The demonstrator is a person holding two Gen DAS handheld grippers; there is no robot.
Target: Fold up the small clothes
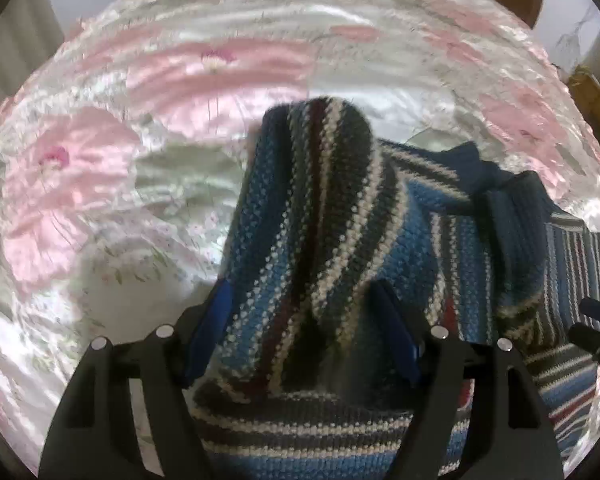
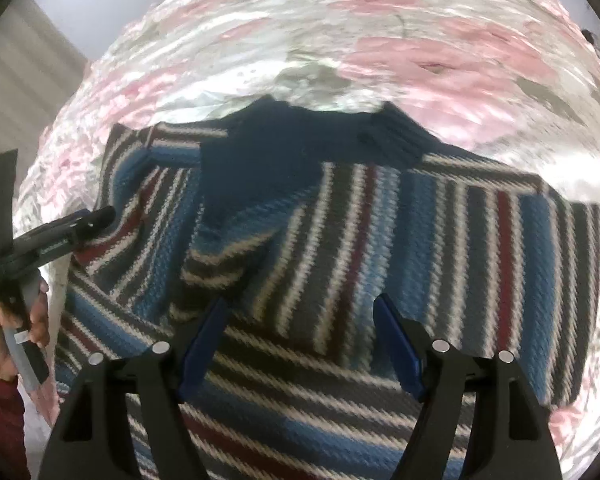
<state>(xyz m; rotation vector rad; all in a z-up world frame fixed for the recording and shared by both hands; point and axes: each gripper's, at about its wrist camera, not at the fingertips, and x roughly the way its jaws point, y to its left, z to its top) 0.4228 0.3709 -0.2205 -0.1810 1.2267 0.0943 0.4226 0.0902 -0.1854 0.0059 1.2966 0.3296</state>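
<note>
Sweater: the striped sweater [image 2: 420,240] lay on the flowered bedspread [image 2: 440,60], its dark blue collar [image 2: 300,140] on the far side from the cameras; the body lay mostly flat.
Sleeve: one sleeve [image 1: 312,200] stood raised off the sweater's body on its left side, draped over and between the left fingers; its cuff end pointed toward the collar side.
Left gripper: the left gripper [image 1: 304,332] had its blue fingers [image 1: 220,312] apart with the sleeve's knit bunched in the gap; whether they pinched it I could not tell, and it looked more draped than clamped.
Right gripper: the right gripper [image 2: 300,340] hovered over the lower half of the sweater's body; its fingers [image 2: 396,340] were apart and held nothing.
Step, as judged: folding the sleeve across the sweater's body.
Doing it well: carry the sleeve inward over the body, lay it straight along the stripes and let go only once it lies flat; the right gripper could press the body near the collar so the loose knit does not drag; smooth any bunching by the shoulder first.
Risk: the thick knit may slip or spring open.
</note>
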